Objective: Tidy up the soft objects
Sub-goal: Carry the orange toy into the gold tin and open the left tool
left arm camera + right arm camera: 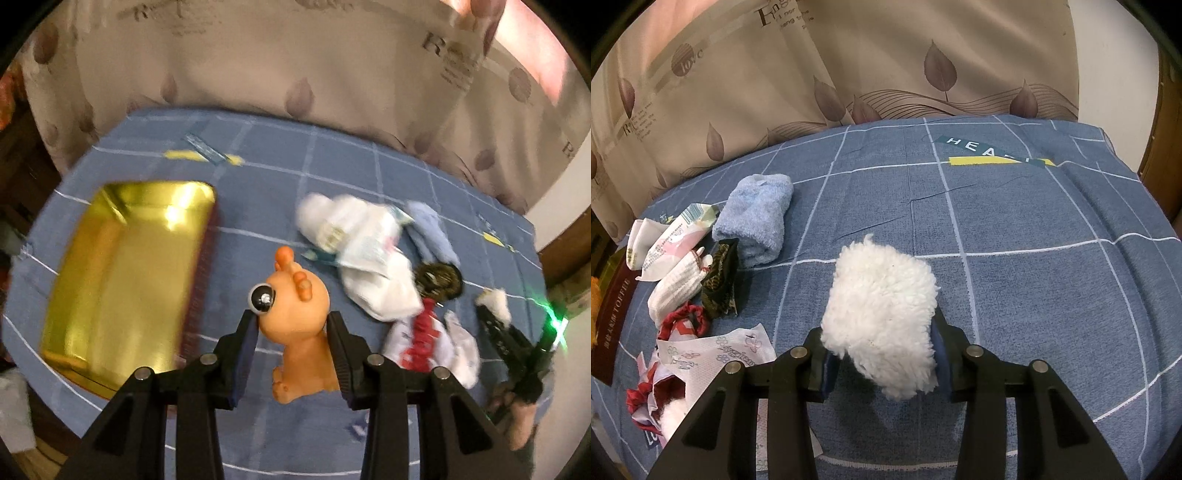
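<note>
My left gripper (291, 332) is shut on an orange rubber toy animal (295, 317) with a big eye and holds it above the blue checked cloth, just right of a gold tin tray (122, 273). My right gripper (879, 343) is shut on a white fluffy pad (882, 314) above the cloth. The right gripper also shows at the right edge of the left wrist view (495, 314) with the pad. A pile of soft things lies between: a light blue towel (757, 218), white packets (668, 240), a white sock (677, 291), a dark pouch (720, 280).
The blue checked cloth (1015, 221) covers the table. A leaf-print curtain (886, 55) hangs close behind it. A dark red box side (609, 317) lies at the left edge of the right wrist view. A red scrunchie (687, 317) and printed wrappers (713, 350) lie near the front left.
</note>
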Motion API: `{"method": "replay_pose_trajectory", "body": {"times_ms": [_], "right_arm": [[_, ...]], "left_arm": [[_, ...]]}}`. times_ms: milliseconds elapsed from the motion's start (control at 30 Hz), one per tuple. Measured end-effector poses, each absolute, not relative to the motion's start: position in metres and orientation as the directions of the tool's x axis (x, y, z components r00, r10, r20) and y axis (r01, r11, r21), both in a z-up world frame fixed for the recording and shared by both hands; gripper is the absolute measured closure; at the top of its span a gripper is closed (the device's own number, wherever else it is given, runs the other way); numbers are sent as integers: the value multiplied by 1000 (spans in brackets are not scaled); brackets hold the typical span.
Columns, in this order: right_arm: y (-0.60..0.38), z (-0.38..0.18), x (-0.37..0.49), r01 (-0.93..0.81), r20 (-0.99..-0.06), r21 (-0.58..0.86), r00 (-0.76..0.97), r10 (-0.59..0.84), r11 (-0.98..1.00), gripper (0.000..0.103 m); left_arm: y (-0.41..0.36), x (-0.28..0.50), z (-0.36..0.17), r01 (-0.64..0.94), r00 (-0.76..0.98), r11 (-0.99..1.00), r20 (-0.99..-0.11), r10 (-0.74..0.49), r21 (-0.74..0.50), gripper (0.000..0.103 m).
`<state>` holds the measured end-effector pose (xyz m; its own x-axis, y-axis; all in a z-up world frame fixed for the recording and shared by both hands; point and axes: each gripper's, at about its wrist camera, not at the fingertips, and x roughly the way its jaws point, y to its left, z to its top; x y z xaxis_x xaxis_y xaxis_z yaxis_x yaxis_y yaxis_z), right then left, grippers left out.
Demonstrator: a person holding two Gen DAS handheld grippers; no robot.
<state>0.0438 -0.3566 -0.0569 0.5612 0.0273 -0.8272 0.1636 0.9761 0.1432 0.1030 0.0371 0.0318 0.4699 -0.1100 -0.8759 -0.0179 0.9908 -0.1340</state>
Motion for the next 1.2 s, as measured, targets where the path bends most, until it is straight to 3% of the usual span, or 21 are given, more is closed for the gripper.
{"method": "replay_pose_trajectory", "body": {"times_ms": [433, 700, 1200], "right_arm": [[-355, -57, 45, 161, -832, 122, 555, 12, 979, 63], [-354, -57, 45, 160, -835, 104, 550, -1, 982, 63], [-350, -58, 47, 156, -840, 71, 542, -25, 985, 62]], "left_arm": [[144, 130, 29, -134, 472, 991, -878, 72, 9, 64], [167, 157, 6, -137, 445, 984, -881, 163, 112, 64], [175, 182, -22, -129, 431, 982, -884, 182, 139, 63]]}}
